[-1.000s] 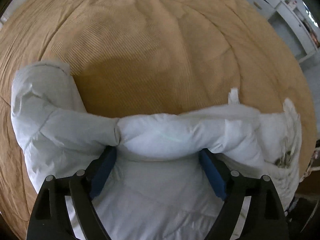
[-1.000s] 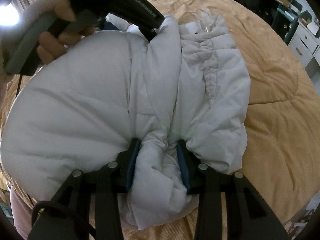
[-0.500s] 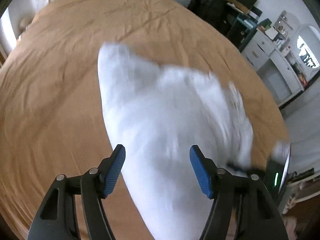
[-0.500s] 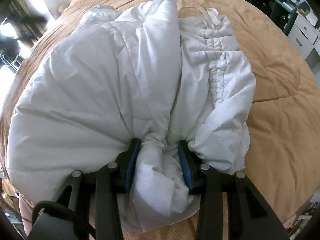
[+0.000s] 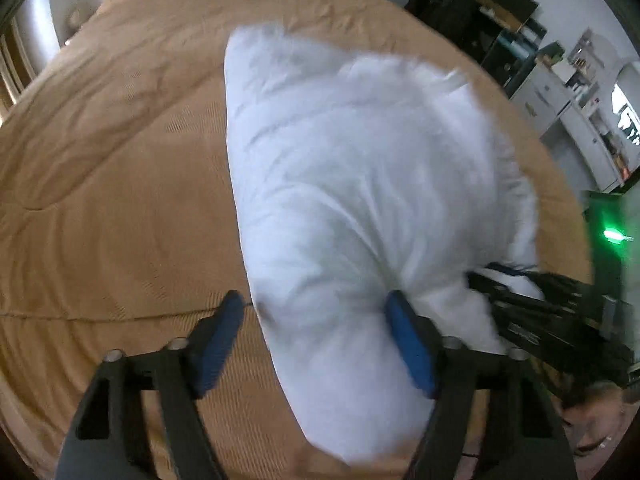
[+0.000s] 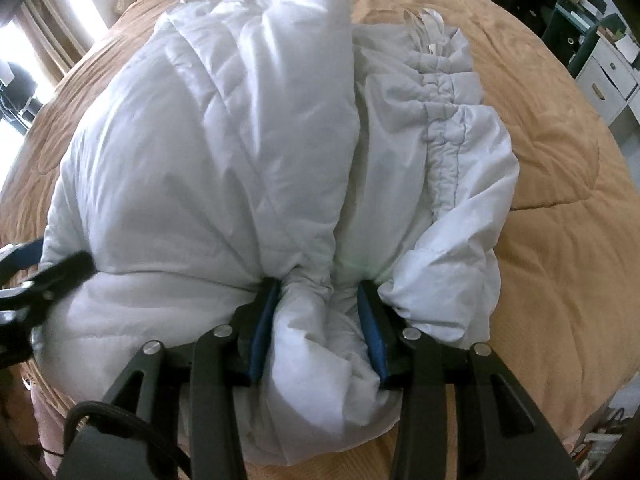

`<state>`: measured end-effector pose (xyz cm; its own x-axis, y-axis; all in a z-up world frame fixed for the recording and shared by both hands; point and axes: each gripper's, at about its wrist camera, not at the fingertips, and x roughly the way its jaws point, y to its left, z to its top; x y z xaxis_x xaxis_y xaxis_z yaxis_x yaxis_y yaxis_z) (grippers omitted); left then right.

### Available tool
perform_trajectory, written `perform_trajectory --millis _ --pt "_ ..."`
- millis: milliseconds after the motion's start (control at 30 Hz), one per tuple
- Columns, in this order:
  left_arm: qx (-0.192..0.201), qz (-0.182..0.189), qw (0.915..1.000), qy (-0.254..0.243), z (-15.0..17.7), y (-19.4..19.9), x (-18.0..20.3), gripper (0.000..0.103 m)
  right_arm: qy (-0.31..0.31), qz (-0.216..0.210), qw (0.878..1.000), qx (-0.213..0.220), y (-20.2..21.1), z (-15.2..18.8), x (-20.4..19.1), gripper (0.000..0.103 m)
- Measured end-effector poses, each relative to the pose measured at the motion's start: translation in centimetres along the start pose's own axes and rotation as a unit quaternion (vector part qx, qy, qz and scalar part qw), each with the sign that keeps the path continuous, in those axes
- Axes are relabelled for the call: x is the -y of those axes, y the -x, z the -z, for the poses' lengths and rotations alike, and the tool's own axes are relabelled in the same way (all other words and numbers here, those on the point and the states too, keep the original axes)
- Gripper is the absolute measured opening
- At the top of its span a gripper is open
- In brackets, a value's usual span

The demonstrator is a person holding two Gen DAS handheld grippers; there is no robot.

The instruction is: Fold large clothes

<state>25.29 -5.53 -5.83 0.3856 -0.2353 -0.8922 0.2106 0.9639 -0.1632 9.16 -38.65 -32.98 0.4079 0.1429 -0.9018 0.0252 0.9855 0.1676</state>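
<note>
A white puffy jacket (image 6: pixel 248 152) lies bunched and folded over on a tan bedspread (image 6: pixel 560 240). It also shows in the left wrist view (image 5: pixel 360 200), blurred. My right gripper (image 6: pixel 318 304) is shut on a bunched fold at the jacket's near edge. My left gripper (image 5: pixel 316 308) is open, with its jaws wide apart. Its right finger (image 5: pixel 408 344) is beside the jacket's near end and its left finger (image 5: pixel 222 332) is over the bedspread (image 5: pixel 120 200). The left gripper shows at the left edge of the right wrist view (image 6: pixel 36 280).
The bedspread spreads wide around the jacket. White drawers (image 6: pixel 608 76) and dark furniture (image 5: pixel 500 28) stand past the bed's right side. The right gripper's body (image 5: pixel 560 316) with a green light (image 5: pixel 612 234) sits at the right of the left wrist view.
My left gripper let go of the jacket a second ago, opened and pulled back to the jacket's left near end. The right gripper kept its hold and barely moved.
</note>
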Motion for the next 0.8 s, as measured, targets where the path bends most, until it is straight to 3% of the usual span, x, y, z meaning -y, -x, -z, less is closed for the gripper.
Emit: perform_trajectory --millis 67,167,300,433,533,600,633,667,800 --pt "0.019 -0.015 0.9996 -0.014 1.4 1.5 1.0 0.072 -0.008 -0.011 1.000 0.002 0.5 -0.2 0.4 0.043" --pt "0.016 -0.050 0.9976 -0.046 3.2 0.3 2.1 0.072 -0.027 -0.038 0.999 -0.002 1.7 -0.5 1.4 0.041" --pt "0.013 -0.031 0.9992 -0.023 3.6 0.2 1.6 0.071 -0.049 -0.075 0.996 0.026 5.7 -1.9 2.1 0.042" --pt "0.019 -0.044 0.9979 -0.043 4.1 0.7 2.2 0.071 -0.036 -0.113 0.989 0.086 9.9 -6.1 1.0 0.045" --pt "0.017 -0.041 0.9982 -0.040 4.3 0.4 1.8 0.071 -0.025 -0.159 0.985 0.069 8.3 -10.1 -1.1 0.045" --pt "0.014 -0.026 0.9992 -0.029 4.3 0.2 1.2 0.072 -0.014 -0.146 0.989 0.014 4.4 -12.4 -2.4 0.027" --pt "0.011 -0.014 0.9996 -0.023 4.2 0.0 1.1 0.072 -0.011 -0.112 0.994 -0.017 2.0 -13.1 -2.4 0.007" --pt "0.009 -0.007 0.9997 -0.020 4.2 -0.1 1.0 0.072 -0.015 -0.090 0.995 -0.034 0.2 -13.5 -2.0 0.000" --pt "0.007 -0.013 0.9995 -0.029 4.1 -0.5 1.6 0.072 -0.102 -0.129 0.984 -0.065 -3.6 -13.9 1.7 0.000"
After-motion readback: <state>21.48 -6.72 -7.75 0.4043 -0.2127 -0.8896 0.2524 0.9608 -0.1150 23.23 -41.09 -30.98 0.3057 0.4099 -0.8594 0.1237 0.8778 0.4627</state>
